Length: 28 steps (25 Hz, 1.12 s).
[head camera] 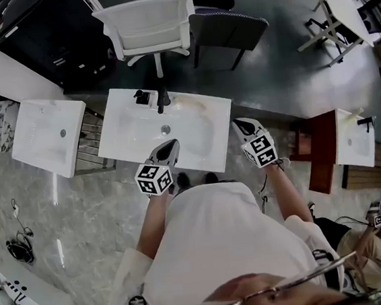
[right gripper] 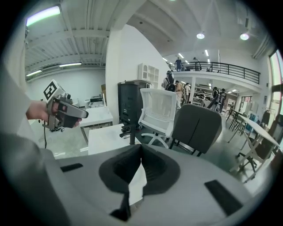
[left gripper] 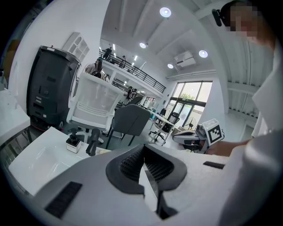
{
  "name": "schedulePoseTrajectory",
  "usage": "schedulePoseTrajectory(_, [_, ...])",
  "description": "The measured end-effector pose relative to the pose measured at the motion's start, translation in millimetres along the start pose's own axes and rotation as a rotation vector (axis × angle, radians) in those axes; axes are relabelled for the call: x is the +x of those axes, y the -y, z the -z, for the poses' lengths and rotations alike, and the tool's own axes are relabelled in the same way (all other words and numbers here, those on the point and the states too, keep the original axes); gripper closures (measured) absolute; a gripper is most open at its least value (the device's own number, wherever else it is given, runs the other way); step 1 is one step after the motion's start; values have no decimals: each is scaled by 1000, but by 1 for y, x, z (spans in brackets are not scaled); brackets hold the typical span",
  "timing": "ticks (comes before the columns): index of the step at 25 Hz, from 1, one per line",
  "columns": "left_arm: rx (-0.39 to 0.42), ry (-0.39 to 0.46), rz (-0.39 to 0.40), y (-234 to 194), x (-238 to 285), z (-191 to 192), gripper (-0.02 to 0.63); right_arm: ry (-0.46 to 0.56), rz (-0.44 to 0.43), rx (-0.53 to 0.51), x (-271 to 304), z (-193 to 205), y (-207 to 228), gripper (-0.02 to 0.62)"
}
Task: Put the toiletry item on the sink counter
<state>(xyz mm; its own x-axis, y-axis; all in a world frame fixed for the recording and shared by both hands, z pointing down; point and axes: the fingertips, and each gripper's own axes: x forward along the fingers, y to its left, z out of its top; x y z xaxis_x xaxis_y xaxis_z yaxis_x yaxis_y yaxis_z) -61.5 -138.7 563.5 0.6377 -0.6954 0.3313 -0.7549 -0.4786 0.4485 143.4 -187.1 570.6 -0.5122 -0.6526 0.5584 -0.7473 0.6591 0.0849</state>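
Person's white shirt (head camera: 221, 247) nearest lens. Left claw (head camera: 171, 146) pinched closed, empty, above front edge of white sink surface (head camera: 124, 132), tip toward basin drain (head camera: 166, 129). Right claw (head camera: 242, 124) closed, empty, just beyond surface's right edge. Toiletry item (head camera: 143, 97) at back edge, just left of black faucet (head camera: 163, 98), well apart from both claws. Item upright, black top up, squat white base. Bare surface either side of basin. White chair (head camera: 146, 24) and grey chair (head camera: 225, 30) behind back edge.

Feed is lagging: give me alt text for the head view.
A person holds the left hand-held gripper and right hand-held gripper, both shut and empty, at the front of a white sink counter. A toiletry item stands beside the black faucet.
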Motion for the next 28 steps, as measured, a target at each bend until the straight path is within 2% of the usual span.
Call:
schedulePoseTrajectory(6, [13,13,-2,5,-4,-4,601,73,-2,-21,-22,-12,-15,589])
schedulePoseTrajectory(22, [44,72,-2,11,-14,-23,601,268,-48,81,-55,-33,-31,589])
schedulePoseTrajectory(28, [47,77,-5,13,-14,-27,601,276,-47,78,-55,-36,-31,589])
